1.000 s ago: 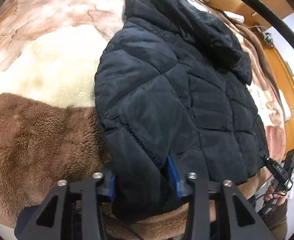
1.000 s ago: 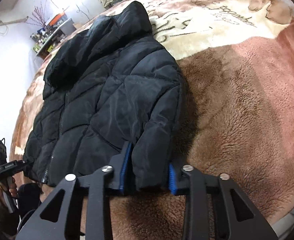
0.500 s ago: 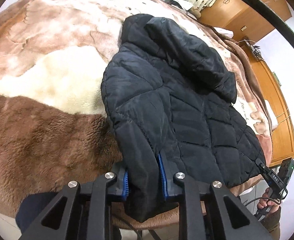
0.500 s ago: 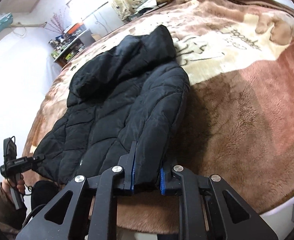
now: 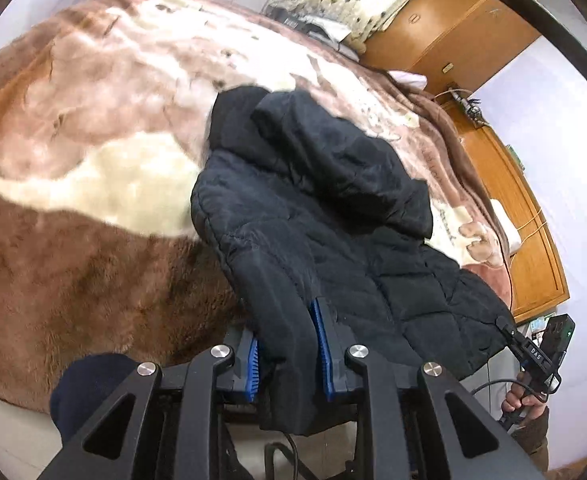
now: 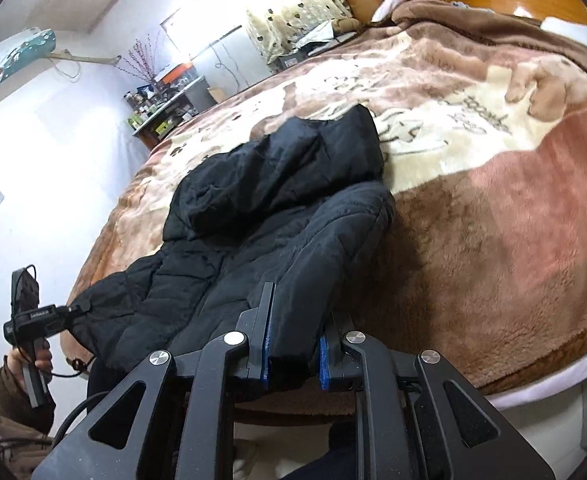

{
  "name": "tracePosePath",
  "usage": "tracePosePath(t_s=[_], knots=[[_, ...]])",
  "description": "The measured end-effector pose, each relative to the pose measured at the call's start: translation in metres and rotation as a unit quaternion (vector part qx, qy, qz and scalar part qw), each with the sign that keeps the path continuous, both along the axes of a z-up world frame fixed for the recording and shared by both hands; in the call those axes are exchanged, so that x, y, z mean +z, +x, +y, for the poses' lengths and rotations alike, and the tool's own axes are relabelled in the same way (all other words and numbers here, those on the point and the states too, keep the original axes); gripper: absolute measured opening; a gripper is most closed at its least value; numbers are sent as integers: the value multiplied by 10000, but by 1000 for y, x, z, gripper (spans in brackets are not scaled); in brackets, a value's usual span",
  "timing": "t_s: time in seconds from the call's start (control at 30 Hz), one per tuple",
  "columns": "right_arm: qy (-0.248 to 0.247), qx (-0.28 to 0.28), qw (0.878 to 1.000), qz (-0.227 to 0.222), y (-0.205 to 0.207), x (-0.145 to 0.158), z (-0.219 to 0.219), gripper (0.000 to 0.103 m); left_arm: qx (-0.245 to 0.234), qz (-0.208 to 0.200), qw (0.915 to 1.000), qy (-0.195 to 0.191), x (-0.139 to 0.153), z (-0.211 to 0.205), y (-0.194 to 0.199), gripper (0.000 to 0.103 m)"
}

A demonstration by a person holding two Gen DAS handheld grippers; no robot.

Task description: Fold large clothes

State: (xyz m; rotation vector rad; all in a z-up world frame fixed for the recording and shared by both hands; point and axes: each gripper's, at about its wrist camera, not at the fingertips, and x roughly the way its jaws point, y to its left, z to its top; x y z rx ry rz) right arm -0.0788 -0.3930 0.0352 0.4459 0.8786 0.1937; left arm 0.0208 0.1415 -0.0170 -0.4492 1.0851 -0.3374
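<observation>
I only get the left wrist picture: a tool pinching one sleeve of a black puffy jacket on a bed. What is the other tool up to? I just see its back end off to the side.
Observer: The right tool is shut on the other sleeve of the jacket, near the cuff, so both sleeves are pinched.
Visitor: And who is carrying my tool?
Observer: From the right wrist view, a left hand in a brown sleeve grips its handle, at the bed's near edge, with a cable hanging below it.
</observation>
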Motion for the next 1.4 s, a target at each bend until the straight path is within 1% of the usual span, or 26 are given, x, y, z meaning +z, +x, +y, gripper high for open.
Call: tracePosePath(t_s=[0.07, 0.17, 0.23, 0.3, 0.4, 0.5, 0.6, 0.77, 0.83, 0.87, 0.97, 1.03, 1.1, 1.17, 1.3, 1.4], knots=[[13, -3, 10000, -24, 9, 5, -1, 17, -18, -44, 10000, -63, 7, -1, 6, 23], [54, 14, 9999, -90, 21, 11, -1, 17, -25, -154, 9999, -7, 17, -2, 15, 23], [84, 43, 9999, -89, 29, 13, -3, 17, 7, -146, 9999, -87, 19, -3, 24, 23], [234, 45, 9997, -48, 41, 13, -7, 17, 116, -142, 9996, -199, 20, 0, 32, 24], [222, -12, 9997, -53, 53, 17, -11, 17, 277, -151, 9990, -314, 23, 4, 48, 24], [158, 32, 9998, -77, 67, 23, -12, 17, 330, -184, 9987, -345, 28, 5, 62, 24], [227, 7, 9997, -78, 85, 27, -17, 17, 426, -156, 9981, -408, 31, 9, 83, 24], [387, -115, 9991, -113, 119, 30, -26, 17, 533, -245, 9973, -441, 40, 11, 119, 24], [384, -138, 9991, -107, 132, 30, -27, 17, 650, -202, 9964, -496, 40, 13, 134, 24], [397, -145, 9991, -102, 139, 30, -27, 17, 662, -221, 9966, -442, 40, 12, 144, 24], [442, -143, 9989, -67, 161, 30, -30, 18, 716, -183, 9959, -520, 38, 12, 169, 24], [373, -136, 9992, -40, 176, 29, -31, 18, 814, -61, 9947, -625, 33, 14, 187, 24], [384, -129, 9992, 14, 192, 26, -33, 18, 914, 27, 9937, -651, 28, 14, 206, 24], [436, -206, 9988, 86, 209, 22, -36, 18, 911, 27, 9946, -491, 24, 11, 222, 24], [366, -236, 9988, 231, 238, 12, -37, 18, 965, 168, 9942, -444, 12, 7, 253, 24], [277, -237, 9987, 360, 259, 4, -37, 18, 964, 283, 9945, -309, 3, 2, 276, 25]])
